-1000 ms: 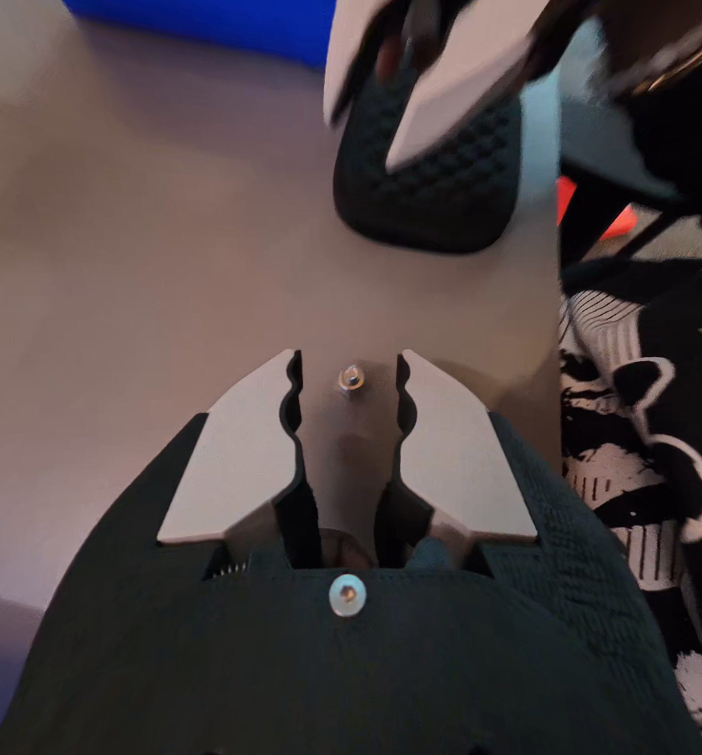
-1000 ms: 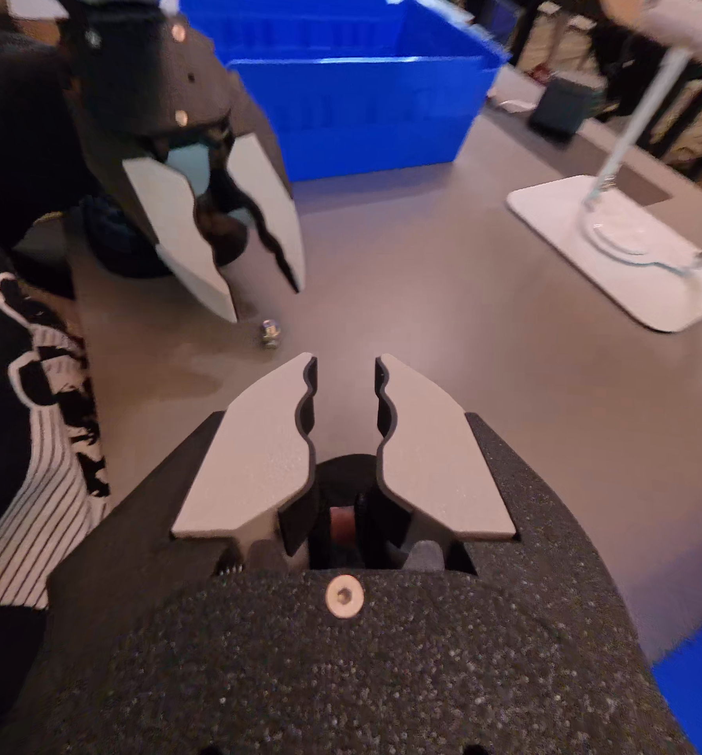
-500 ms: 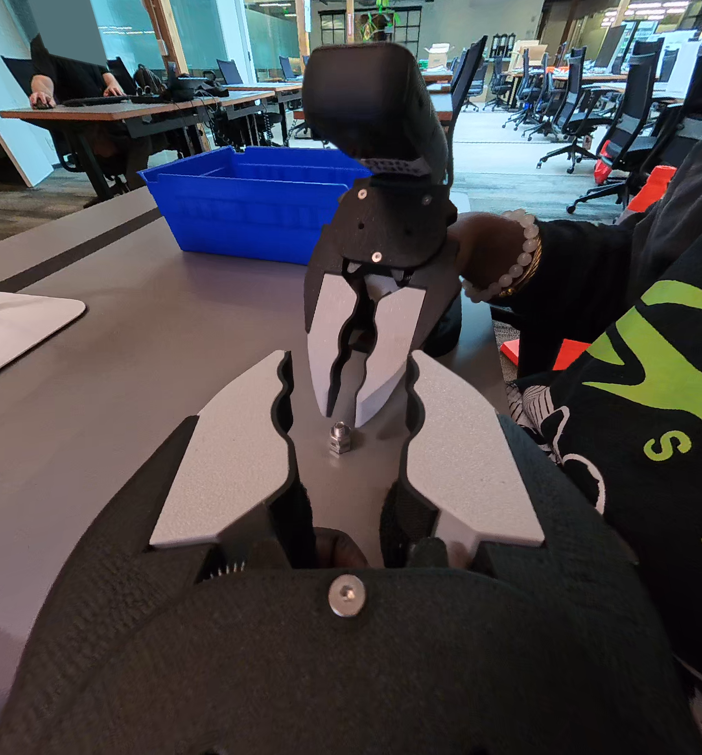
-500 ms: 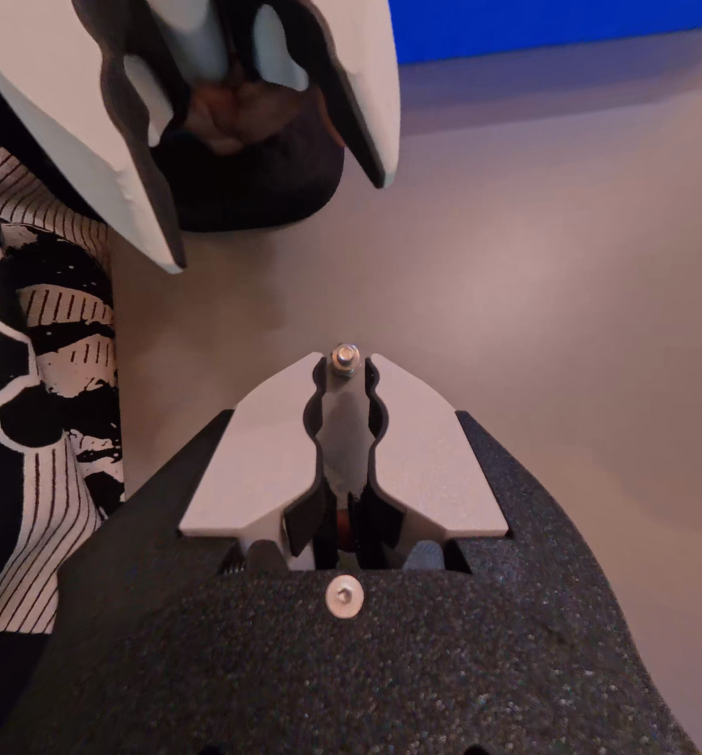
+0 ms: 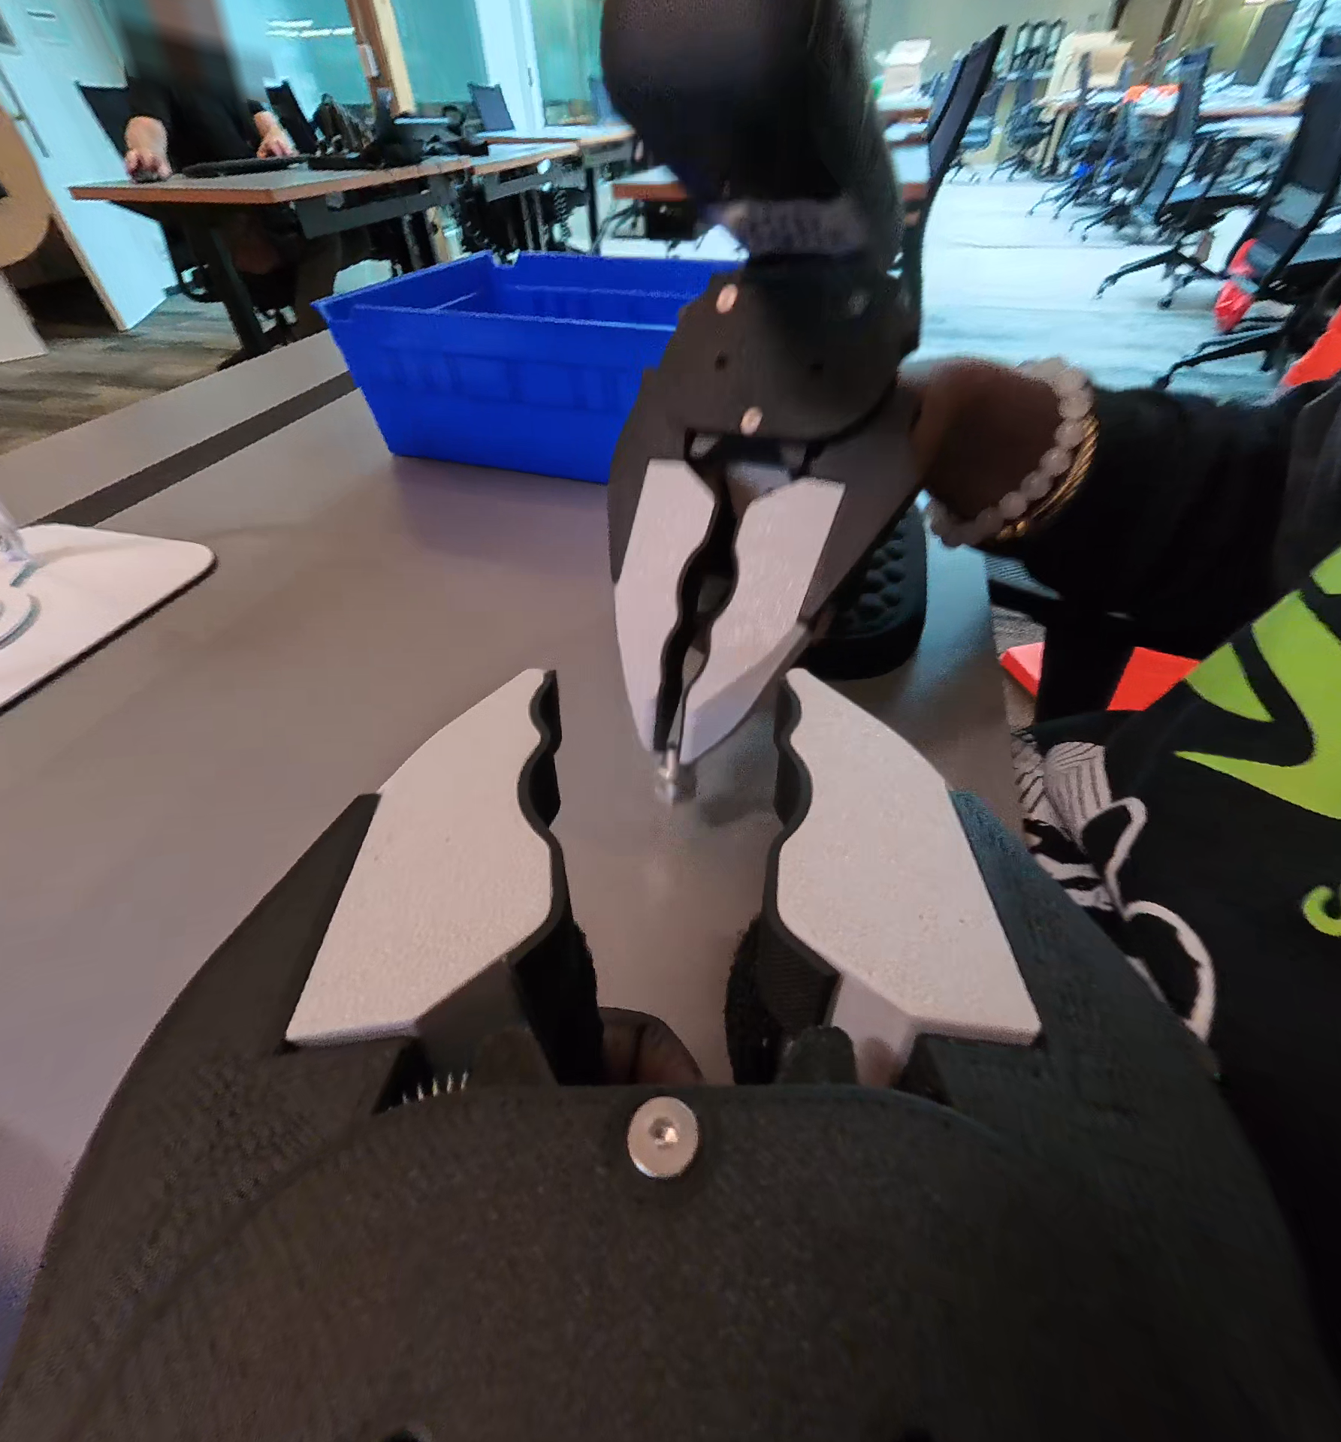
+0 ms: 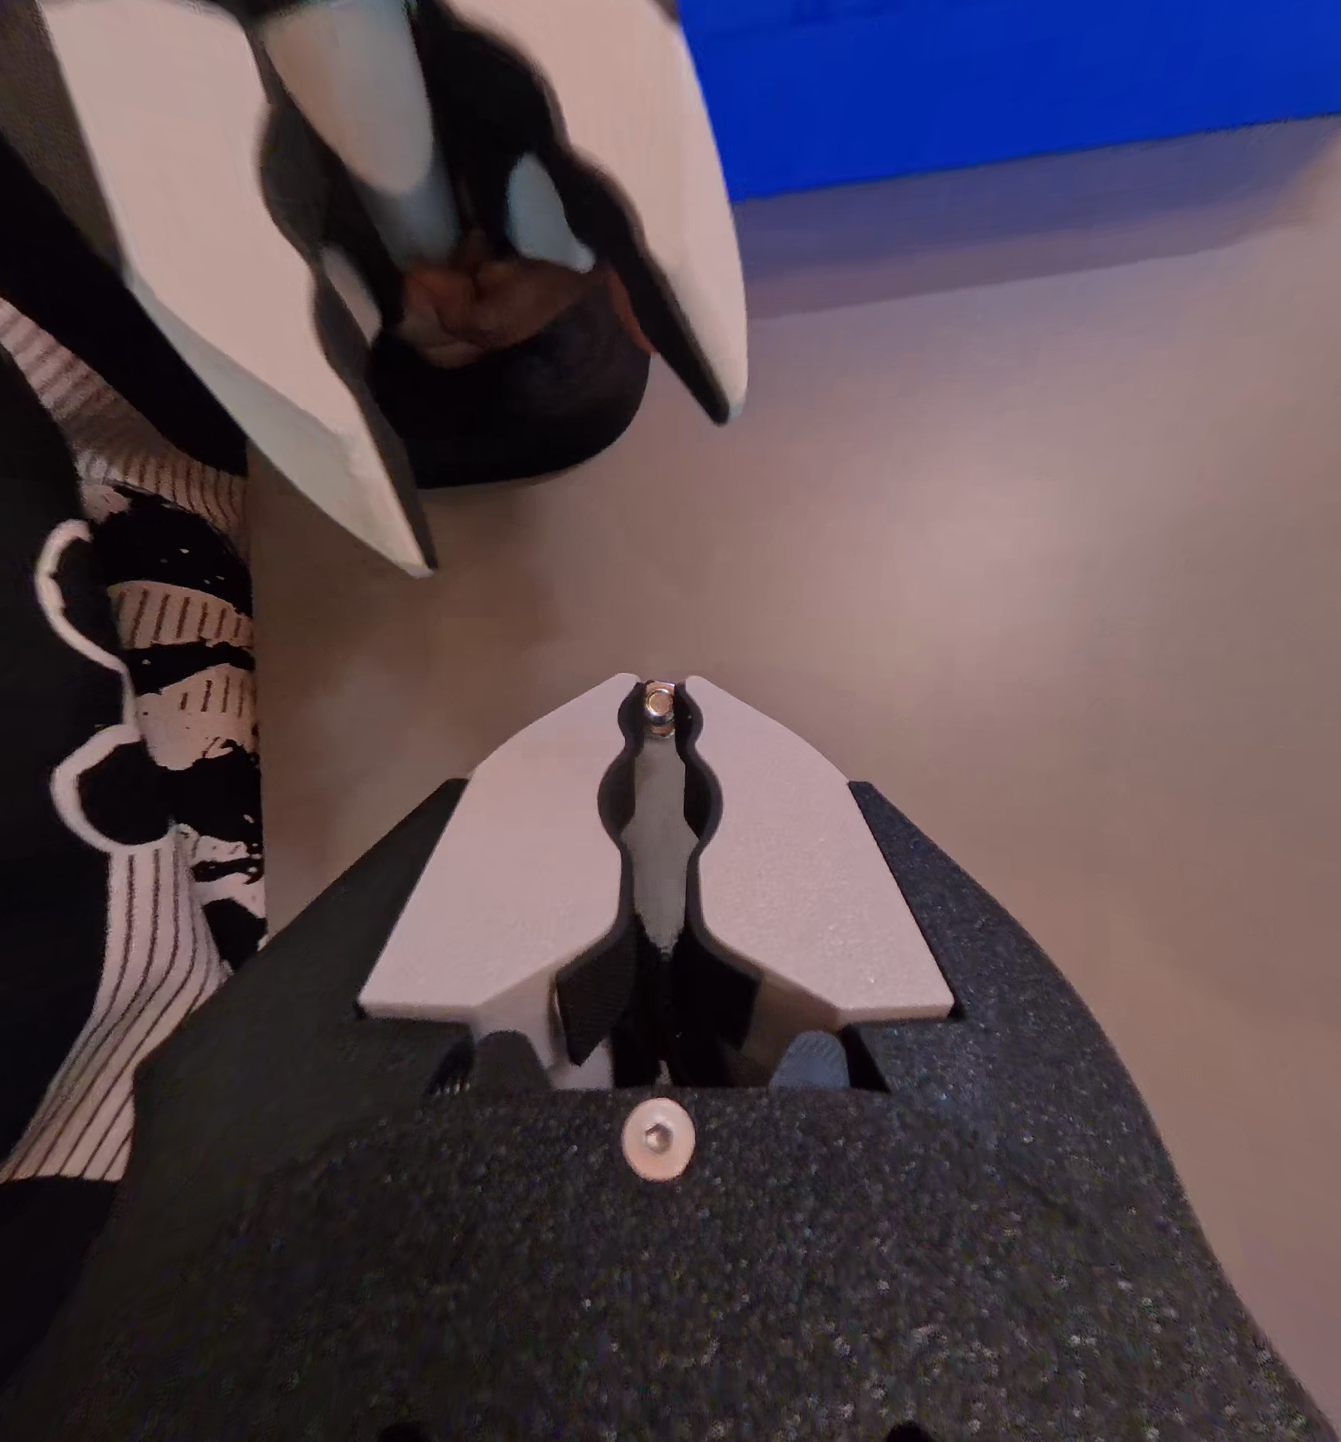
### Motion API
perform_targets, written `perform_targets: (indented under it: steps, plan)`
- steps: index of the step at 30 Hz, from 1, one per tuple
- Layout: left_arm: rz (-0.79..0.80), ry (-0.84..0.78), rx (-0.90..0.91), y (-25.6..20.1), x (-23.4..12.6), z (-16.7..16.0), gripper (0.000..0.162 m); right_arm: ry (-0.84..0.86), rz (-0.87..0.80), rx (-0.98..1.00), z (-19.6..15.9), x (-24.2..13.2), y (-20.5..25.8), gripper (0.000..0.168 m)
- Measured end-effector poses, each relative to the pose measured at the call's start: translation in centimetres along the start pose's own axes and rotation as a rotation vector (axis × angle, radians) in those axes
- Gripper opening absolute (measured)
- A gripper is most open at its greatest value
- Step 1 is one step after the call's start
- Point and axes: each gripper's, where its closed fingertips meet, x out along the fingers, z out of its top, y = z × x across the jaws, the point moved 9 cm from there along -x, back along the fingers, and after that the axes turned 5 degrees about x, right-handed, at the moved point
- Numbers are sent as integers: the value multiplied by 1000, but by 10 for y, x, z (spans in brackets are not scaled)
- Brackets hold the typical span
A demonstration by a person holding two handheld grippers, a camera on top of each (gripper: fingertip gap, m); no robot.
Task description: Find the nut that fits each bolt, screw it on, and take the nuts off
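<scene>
Right gripper [image 6: 658, 687] pinching small silver bolt with nut [image 6: 658, 706] on grey table [image 6: 1042, 624].
Half a second earlier its fingers stood apart; left gripper [image 5: 663, 702] remains spread, near.

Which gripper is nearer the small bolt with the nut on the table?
Right. The right gripper is pinching the bolt at its fingertips; the left gripper is open, with the bolt just beyond its tips.

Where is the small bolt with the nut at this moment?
The bolt with the nut is pinched between the tips of the right gripper, on or just above the grey table. In the left wrist view it sits ahead of the open left gripper.
</scene>
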Motion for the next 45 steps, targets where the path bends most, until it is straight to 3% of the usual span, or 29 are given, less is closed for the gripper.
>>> perform_targets:
  steps: [6,10,25,30,37,45]
  plan:
    - [133,121,79,-4,18,0,53,-118,-7,-11,29,-42,3,7]
    - [124,83,96,-9,26,5,46,-165,23,-48,43,-56,9,7]
    - [41,-13,33,-14,28,7,17,-172,83,-79,47,-52,16,7]
    - [23,-41,9,-13,27,8,15,-209,86,-78,47,-52,17,7]
    - [-3,-126,-63,-9,24,9,15,-483,86,47,35,-46,17,43]
    - [-49,-165,-120,-9,23,9,15,-631,41,115,22,-34,17,43]
